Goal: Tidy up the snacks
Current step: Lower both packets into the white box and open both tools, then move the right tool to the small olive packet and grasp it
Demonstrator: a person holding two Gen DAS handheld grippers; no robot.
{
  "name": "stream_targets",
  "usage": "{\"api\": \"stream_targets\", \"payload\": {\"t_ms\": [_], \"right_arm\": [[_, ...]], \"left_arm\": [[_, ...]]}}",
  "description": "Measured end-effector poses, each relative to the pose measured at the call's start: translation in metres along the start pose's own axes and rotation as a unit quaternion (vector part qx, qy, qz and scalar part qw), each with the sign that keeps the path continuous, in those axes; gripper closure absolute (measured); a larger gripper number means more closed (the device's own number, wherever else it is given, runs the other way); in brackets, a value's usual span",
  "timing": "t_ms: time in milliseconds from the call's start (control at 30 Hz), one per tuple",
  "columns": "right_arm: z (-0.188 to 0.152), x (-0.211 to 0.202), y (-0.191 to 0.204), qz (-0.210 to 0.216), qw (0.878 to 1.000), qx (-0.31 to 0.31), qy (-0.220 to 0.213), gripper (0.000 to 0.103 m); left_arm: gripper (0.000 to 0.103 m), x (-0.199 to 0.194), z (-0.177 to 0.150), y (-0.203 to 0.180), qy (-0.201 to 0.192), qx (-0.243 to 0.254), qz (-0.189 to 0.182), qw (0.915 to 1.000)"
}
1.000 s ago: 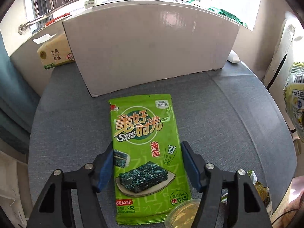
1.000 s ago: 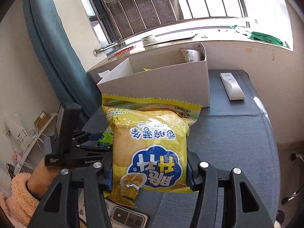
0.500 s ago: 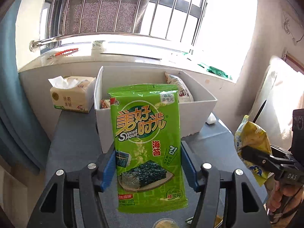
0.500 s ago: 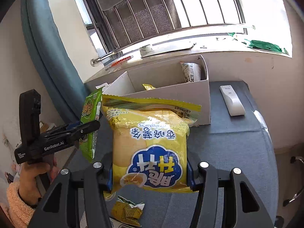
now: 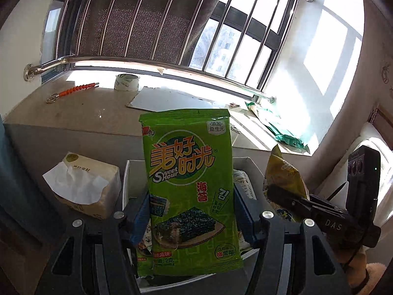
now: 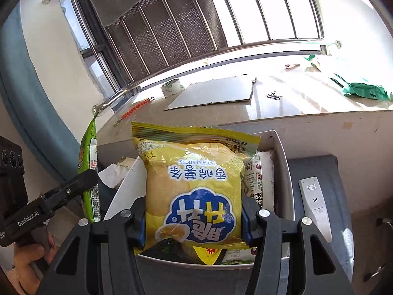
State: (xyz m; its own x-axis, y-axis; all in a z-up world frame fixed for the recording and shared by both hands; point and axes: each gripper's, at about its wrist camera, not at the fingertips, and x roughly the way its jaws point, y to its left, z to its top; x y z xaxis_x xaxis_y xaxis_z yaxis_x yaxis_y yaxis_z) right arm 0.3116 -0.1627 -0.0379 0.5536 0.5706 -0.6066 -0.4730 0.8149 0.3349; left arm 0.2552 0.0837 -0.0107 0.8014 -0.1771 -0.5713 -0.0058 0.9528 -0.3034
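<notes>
My left gripper (image 5: 192, 211) is shut on a green seaweed snack packet (image 5: 189, 184) and holds it upright above the white box (image 5: 126, 184). My right gripper (image 6: 194, 218) is shut on a yellow potato-stick bag (image 6: 194, 184), held upside down over the same white box (image 6: 286, 172). The right gripper with the yellow bag also shows at the right of the left wrist view (image 5: 285, 184). The left gripper with the green packet shows at the left of the right wrist view (image 6: 89, 172). Other snack packs (image 6: 260, 177) lie inside the box.
A tissue pack (image 5: 83, 186) stands left of the box. A white remote (image 6: 315, 204) lies on the grey surface right of it. The windowsill behind holds a tape roll (image 5: 126, 82), a cardboard sheet (image 6: 216, 93) and a green bag (image 6: 361, 89).
Both grippers rose and moved forward with their packets, from the grey surface in front of the box to above its open top.
</notes>
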Motion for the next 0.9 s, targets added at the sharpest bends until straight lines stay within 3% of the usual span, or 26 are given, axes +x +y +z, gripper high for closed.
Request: {"api": "stream_targets", "payload": {"t_ms": [100, 133, 167, 200, 300, 400, 633, 900], "right_arm": [[0.009, 0.018, -0.005, 0.010, 1.000, 0.005, 0.011, 0.042], [0.011, 0.024, -0.005, 0.014, 1.000, 0.007, 0.018, 0.041], [0.014, 0.029, -0.007, 0.012, 1.000, 0.013, 0.023, 0.023], [0.016, 0.033, -0.009, 0.005, 0.999, 0.022, 0.028, 0.000], [0.014, 0.027, -0.015, -0.011, 0.999, 0.037, 0.015, 0.000], [0.012, 0.016, -0.014, -0.001, 0.999, 0.034, 0.007, 0.000], [0.005, -0.018, 0.016, 0.016, 0.999, -0.024, -0.015, 0.000], [-0.048, -0.080, 0.036, 0.049, 0.995, -0.075, -0.046, 0.000]], "left_arm": [[0.031, 0.020, 0.007, 0.006, 0.024, -0.002, 0.001, 0.9997], [0.020, 0.027, 0.008, 0.009, 0.033, -0.007, 0.010, 0.9994], [0.000, 0.034, 0.008, 0.012, 0.044, -0.009, 0.026, 0.9987], [0.000, 0.035, 0.006, 0.014, 0.044, -0.009, 0.038, 0.9983], [0.000, 0.029, -0.004, 0.021, 0.039, -0.011, 0.049, 0.9980], [0.000, 0.016, -0.010, 0.021, 0.031, 0.002, 0.061, 0.9977], [0.000, -0.023, -0.016, 0.003, 0.003, 0.033, 0.054, 0.9980], [0.000, -0.095, -0.062, -0.029, -0.054, 0.080, 0.040, 0.9946]]}}
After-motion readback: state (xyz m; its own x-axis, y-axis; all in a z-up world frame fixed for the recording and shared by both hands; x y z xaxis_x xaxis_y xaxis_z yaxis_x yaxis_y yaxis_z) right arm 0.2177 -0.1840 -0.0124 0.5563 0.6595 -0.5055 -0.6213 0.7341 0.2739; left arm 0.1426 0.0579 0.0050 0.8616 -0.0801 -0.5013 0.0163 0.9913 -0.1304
